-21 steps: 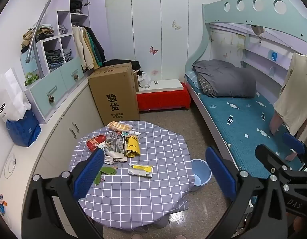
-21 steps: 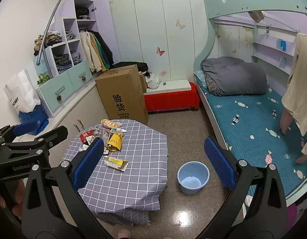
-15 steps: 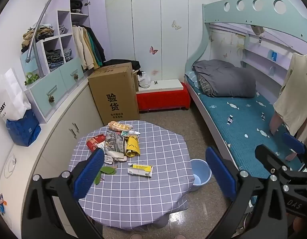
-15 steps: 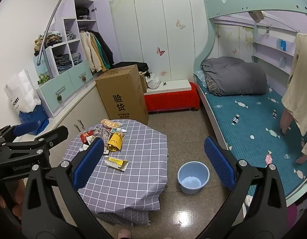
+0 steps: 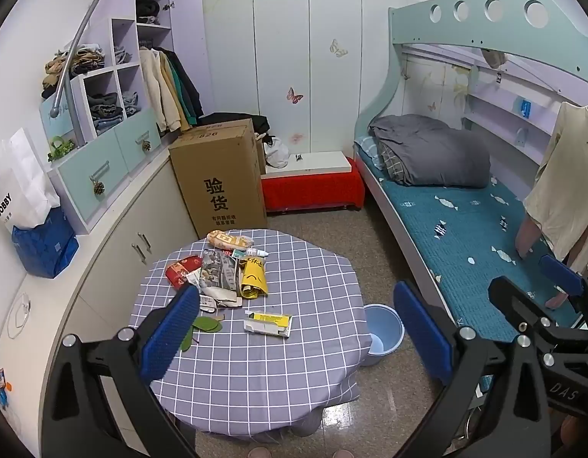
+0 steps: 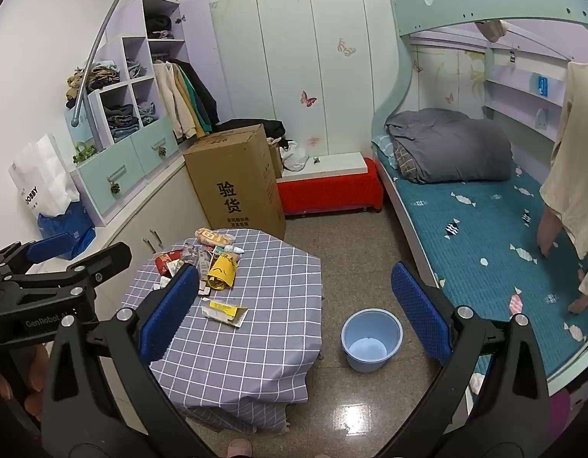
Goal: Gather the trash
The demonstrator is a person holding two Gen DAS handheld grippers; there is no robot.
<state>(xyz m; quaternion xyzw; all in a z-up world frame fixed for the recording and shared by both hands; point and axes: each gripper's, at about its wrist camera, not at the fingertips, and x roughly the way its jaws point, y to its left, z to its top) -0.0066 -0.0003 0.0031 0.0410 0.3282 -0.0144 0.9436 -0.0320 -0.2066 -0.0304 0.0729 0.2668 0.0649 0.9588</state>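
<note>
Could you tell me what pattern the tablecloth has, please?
The tablecloth is grey-purple with a white grid check, clearest in the left wrist view.

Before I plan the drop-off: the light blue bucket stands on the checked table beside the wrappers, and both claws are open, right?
Not quite. The light blue bucket stands on the floor beside the checked table, as the right wrist view shows. Both claws, left and right, are open.

The bucket point(image 5: 382, 334) is half hidden behind the table point(image 5: 256, 362); small wrappers point(image 5: 217, 278) overlap, their print too small to read.
</note>
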